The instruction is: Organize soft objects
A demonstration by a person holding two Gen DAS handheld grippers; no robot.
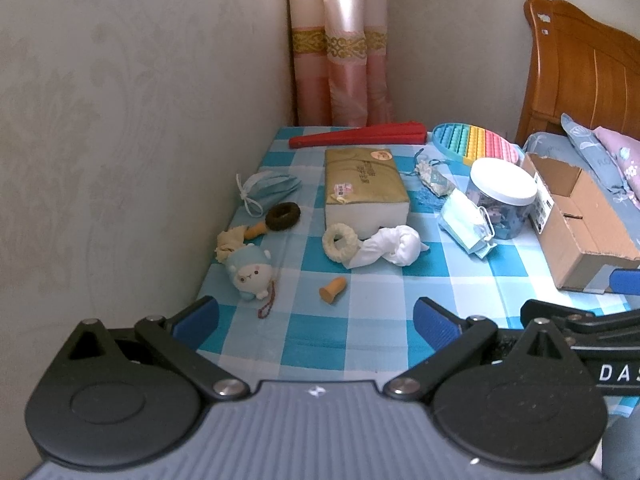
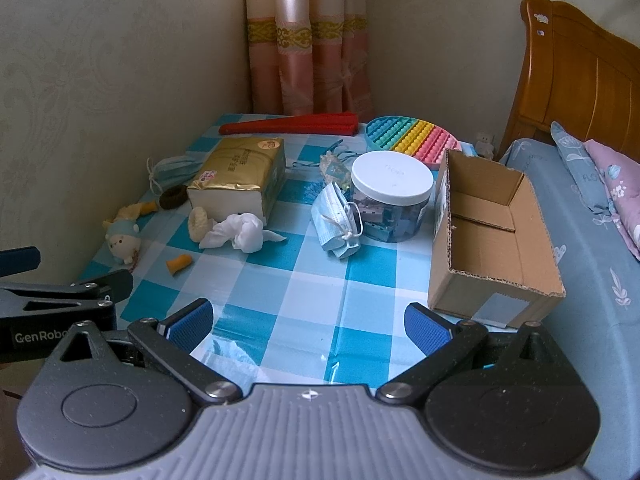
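Observation:
Soft things lie scattered on a blue checked tablecloth (image 1: 360,320): a small plush sheep (image 1: 250,274) (image 2: 122,244), a crumpled white cloth (image 1: 390,248) (image 2: 242,232), a cream scrunchie (image 1: 340,242), a brown scrunchie (image 1: 283,216), blue face masks (image 1: 268,188) (image 2: 336,220) and an orange earplug (image 1: 333,289) (image 2: 179,264). An open cardboard box (image 2: 488,236) (image 1: 576,220) stands at the right; its visible inside is bare. My left gripper (image 1: 316,320) is open and empty, just short of the earplug. My right gripper (image 2: 308,326) is open and empty over the near tablecloth.
A gold tissue pack (image 1: 364,188), a white-lidded jar (image 2: 392,196), a rainbow pop-it toy (image 2: 412,136) and a red folded fan (image 1: 360,136) stand further back. A wall runs along the left. A bed with pillows (image 2: 600,184) lies to the right.

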